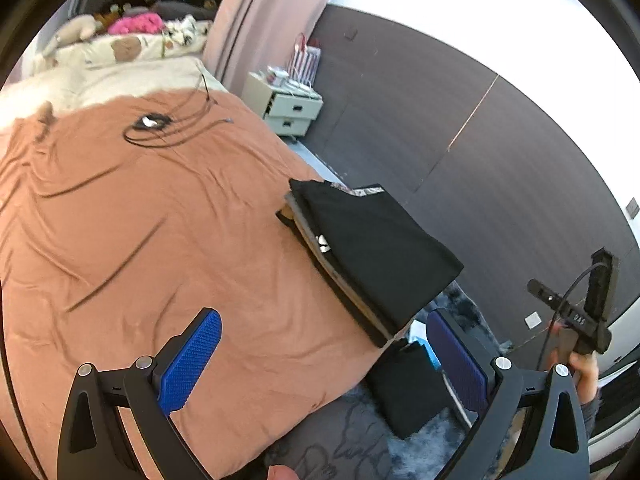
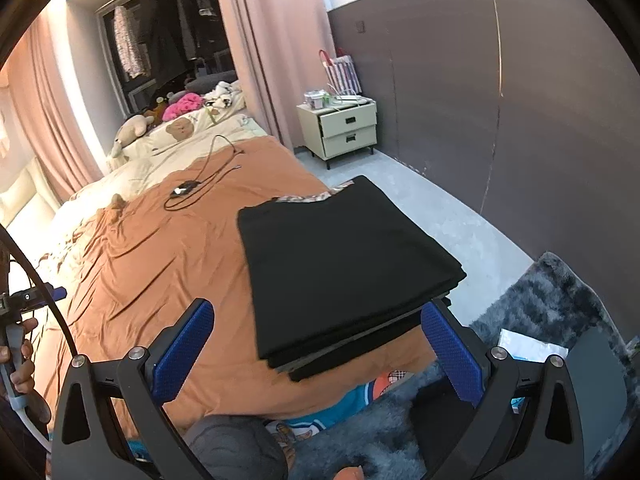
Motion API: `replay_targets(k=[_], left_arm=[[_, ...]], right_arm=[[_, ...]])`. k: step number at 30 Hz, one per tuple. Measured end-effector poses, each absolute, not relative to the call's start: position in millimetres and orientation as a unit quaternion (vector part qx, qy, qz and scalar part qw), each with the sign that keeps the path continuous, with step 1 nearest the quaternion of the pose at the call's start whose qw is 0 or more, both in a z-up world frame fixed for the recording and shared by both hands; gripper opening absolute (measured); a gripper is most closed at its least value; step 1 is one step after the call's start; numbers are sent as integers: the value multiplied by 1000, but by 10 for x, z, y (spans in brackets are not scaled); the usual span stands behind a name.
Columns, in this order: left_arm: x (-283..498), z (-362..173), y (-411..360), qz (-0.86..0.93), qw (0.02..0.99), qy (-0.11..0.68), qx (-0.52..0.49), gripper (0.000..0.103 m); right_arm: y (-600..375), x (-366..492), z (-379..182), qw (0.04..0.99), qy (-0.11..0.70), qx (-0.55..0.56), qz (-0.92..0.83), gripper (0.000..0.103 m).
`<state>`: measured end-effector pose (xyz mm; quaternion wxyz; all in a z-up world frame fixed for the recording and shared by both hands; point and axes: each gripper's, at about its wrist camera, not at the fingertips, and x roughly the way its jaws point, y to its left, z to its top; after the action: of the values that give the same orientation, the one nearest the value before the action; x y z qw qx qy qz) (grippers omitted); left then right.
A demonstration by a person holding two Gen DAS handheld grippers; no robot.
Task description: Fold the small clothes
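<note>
Both sets of jaws spread as wide as they go, nothing between the blue pads. Left gripper hanging over the near edge of the bed, right gripper just short of the folded stack, clear of the cloth.

Stack of small clothes resting at the bed's right edge near the near corner, black garment on top, its outer corner overhanging the edge slightly.

Judged step: letting go of a finished fold and backing off to fetch the next piece. Best done by:
- drawing straight back and up, keeping the open pads off the top layer so as not to drag it askew;
- nudging the overhanging corner inward if the pile looks ready to tip;
- reaching next for loose clothing with jaws kept wide until the hem sits between the pads.

Hard to make out:
- number and kind of pieces under the black top layer; only thin edges showing, one patterned strip at the far side;
- dark item on the floor rug below the bed's corner, garment or bag impossible to tell;
- bright printed cloth half under the bedcover at the near edge, mostly hidden;
- white mark on the stack's side in the left view, unreadable;
- both hands cut off by the frame.
</note>
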<state>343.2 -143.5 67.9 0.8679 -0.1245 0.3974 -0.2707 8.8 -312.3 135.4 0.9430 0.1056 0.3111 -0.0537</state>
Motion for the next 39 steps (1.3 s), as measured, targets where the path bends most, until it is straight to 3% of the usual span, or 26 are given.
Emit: replay_targets(k=[21, 39], left_arm=[[2006, 874, -668, -212, 923, 307, -98, 103], [1290, 777, -249, -156, 954, 250, -60, 103]], right_arm=[[-2643, -811, 1327, 960, 273, 60, -11, 103], [-2104, -1308, 972, 970, 236, 56, -18, 103]])
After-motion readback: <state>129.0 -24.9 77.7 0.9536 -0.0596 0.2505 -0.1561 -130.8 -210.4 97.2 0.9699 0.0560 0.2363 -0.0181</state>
